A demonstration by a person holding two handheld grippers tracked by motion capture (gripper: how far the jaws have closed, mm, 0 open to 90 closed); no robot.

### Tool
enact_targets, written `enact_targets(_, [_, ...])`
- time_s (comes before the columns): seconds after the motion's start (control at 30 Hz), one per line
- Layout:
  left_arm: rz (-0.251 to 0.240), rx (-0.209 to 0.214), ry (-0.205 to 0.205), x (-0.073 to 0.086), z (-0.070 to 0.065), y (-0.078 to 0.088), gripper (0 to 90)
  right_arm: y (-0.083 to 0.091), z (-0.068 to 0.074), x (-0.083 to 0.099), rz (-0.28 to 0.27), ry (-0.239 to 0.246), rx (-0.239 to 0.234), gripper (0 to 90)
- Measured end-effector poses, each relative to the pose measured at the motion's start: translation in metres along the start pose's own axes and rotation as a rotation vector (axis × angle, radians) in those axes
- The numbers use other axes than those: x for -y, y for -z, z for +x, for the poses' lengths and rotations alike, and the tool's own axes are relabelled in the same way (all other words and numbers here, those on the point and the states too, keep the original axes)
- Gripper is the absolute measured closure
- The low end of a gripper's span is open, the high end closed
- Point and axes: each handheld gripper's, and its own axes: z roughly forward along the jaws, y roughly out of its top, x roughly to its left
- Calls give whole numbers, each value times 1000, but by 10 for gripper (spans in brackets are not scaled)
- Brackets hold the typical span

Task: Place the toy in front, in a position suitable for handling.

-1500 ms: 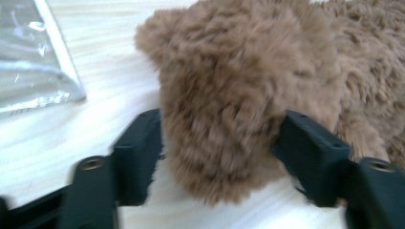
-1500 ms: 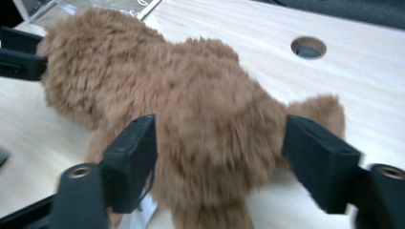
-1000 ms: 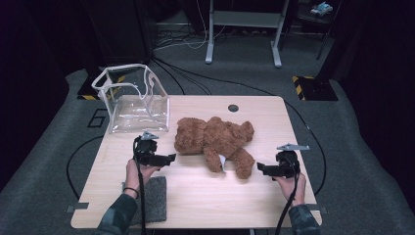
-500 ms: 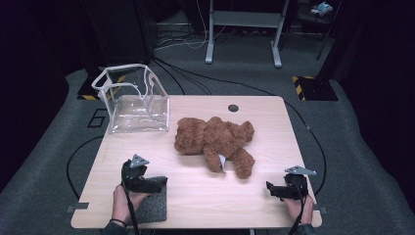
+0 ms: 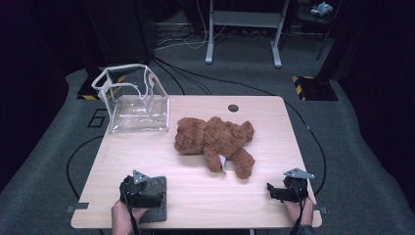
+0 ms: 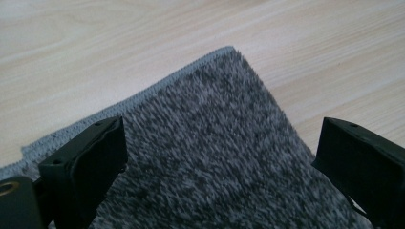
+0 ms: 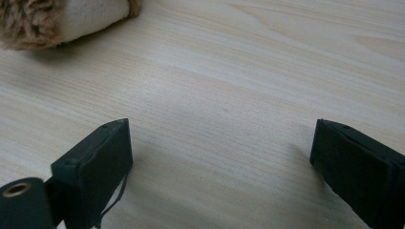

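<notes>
Resting: both grippers sit low at the near edge of the table, each in a hand, apart from the toy.
Left gripper: near the near-left corner, over a grey mat; in the left gripper view its jaws stand wide apart above the mat's fuzzy pile, which runs between them with neither jaw pressing on it. Those jaws have just been shifting a little while wide, nothing clamped.
Right gripper: near the near-right corner, pointing left along the edge; in the right gripper view the jaws stand wide apart with bare wood between them, holding nothing.
Bear: brown plush, lying on its side around the middle of the table, head toward the left, legs toward the near-right; a white tag shows at its leg. Its pale-soled foot shows ahead of the right jaws, well clear of them.
Bag: clear, white-trimmed, standing open at the far-left corner, apart from the bear, with nothing visible inside.
Progress: judging by the layout, packing the bear into the bag looks like the job; nothing of it is done.
Left to do: reach the bear, grip it, carry it to the bag, lower it in.
</notes>
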Motion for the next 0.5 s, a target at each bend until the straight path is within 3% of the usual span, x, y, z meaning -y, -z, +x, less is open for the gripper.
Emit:
enact_targets(0.1, [11,-1,4,5,-1,-3,56,0,-1,0,-2,-2,4,64])
enact_targets(0.17, [43,13,4,10,-2,-8,122,0,0,0,-3,-3,5,66])
enact_targets(0.23, [21,2,-14,14,-3,-11,136,0,0,0,-3,-2,7,70])
enact_targets(0.33, [-1,-6,-11,17,-4,-11,143,0,0,0,-2,-5,6,70])
enact_targets(0.5, [31,-12,-12,13,-5,-12,157,2,0,1,-22,-11,17,130])
